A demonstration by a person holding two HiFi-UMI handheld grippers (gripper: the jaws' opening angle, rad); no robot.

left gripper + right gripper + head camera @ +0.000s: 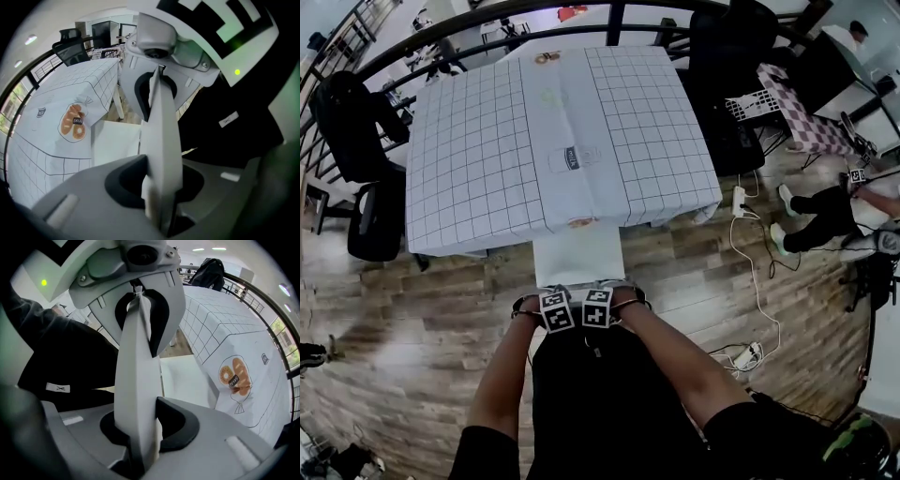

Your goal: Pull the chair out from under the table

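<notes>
Clamping the chair back (161,131) are left gripper (556,310) and right gripper (597,308).

Your chair (578,255) stands right before you, its seat partly under the near edge of the desk (469,187). The left hand-held gripper (555,309) and right hand-held gripper (598,307) clamp its backrest side by side. An office chair (366,141) stands left of the desk.

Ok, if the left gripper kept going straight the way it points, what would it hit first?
The chair. Its white back sits clamped between the jaws of the left gripper, which points steeply down. There looks to be no free travel, so pushing on would probably just press into the back.
</notes>
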